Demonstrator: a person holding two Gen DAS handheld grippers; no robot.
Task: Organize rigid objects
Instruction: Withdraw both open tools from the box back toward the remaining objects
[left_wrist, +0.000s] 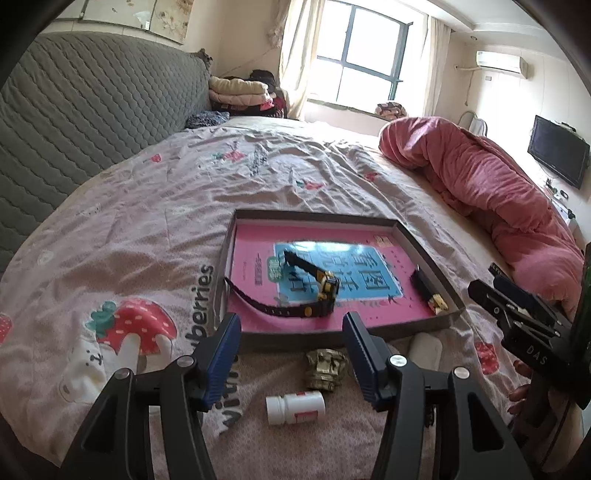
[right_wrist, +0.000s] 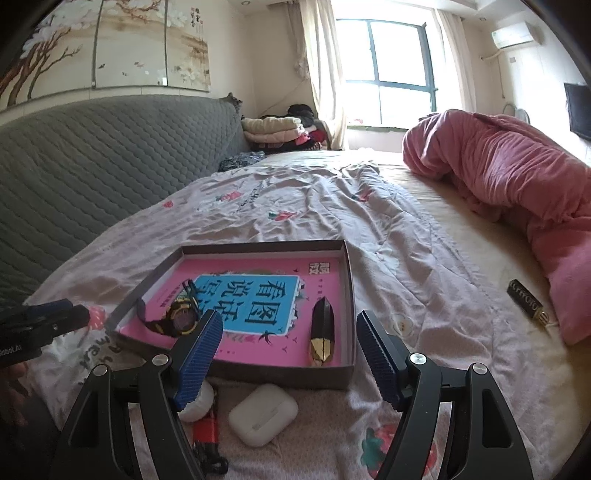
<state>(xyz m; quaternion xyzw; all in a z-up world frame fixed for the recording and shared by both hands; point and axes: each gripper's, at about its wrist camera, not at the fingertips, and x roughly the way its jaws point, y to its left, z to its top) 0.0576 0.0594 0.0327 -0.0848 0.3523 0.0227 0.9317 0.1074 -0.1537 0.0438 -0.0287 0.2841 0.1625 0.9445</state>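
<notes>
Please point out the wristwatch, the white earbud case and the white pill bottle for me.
wristwatch (left_wrist: 325, 291), left wrist view, on its black and yellow body.
white earbud case (right_wrist: 263, 413), right wrist view, on its lid.
white pill bottle (left_wrist: 295, 407), left wrist view, on its side.

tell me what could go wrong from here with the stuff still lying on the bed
1. The white pill bottle lies on its side on soft bedding, so it may roll away from the open left gripper.
2. The smooth earbud case could slip from the open right gripper.
3. The black item near the pink duvet is easily overlooked.

Pink tray (left_wrist: 424, 254), blk/yellow watch (left_wrist: 325, 291)
</notes>
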